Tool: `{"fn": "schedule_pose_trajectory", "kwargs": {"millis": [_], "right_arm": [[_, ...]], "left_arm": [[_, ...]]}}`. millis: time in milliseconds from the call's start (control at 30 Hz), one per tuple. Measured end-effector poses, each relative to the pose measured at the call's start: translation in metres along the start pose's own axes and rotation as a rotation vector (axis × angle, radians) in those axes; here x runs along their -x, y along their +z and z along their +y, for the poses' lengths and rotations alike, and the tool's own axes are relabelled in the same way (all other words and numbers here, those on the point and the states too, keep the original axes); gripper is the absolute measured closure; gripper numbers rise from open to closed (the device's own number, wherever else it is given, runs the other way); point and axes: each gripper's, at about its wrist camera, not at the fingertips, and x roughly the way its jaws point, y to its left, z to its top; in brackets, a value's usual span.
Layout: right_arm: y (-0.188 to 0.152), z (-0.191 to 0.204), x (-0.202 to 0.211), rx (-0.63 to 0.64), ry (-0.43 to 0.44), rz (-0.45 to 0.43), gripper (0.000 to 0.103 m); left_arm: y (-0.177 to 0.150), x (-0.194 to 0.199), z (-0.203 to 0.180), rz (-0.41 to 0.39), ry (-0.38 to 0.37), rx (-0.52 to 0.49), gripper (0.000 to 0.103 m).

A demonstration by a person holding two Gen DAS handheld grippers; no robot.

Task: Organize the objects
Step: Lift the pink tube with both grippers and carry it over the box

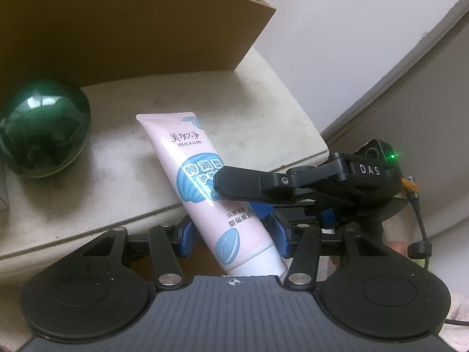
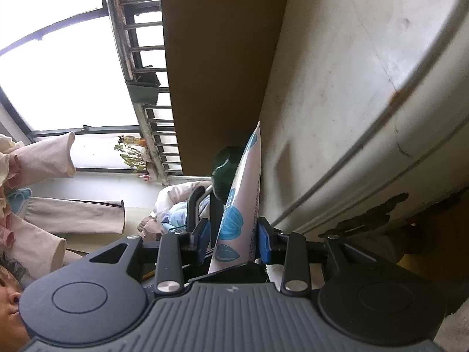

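A pink hand-cream tube (image 1: 187, 152) with blue shell prints slants up over the edge of a white counter (image 1: 249, 108), cap end down. My left gripper (image 1: 233, 234) is shut on its lower part, a blue pad against each side edge. My right gripper (image 1: 234, 198) comes in from the right and is shut across the tube's middle, one black finger on its printed face and a blue pad behind it. In the right wrist view the tube (image 2: 246, 182) stands edge-on between the pads of the right gripper (image 2: 234, 234).
A glossy dark green round jar (image 1: 44, 126) stands on the counter left of the tube, also visible as the jar (image 2: 225, 164). A brown cardboard box (image 1: 117, 29) sits behind it. Clothes hang by a bright window (image 2: 58, 58). A person (image 2: 8, 293) is at the lower left.
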Motion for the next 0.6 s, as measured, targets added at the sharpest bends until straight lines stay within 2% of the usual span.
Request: {"fn": "schedule_pose_trajectory", "kwargs": {"millis": [600], "right_arm": [[0.003, 0.035, -0.004, 0.100, 0.029, -0.014, 0.066]], "left_arm": [[0.007, 0.020, -0.011, -0.088, 0.003, -0.046, 0.052]]}}
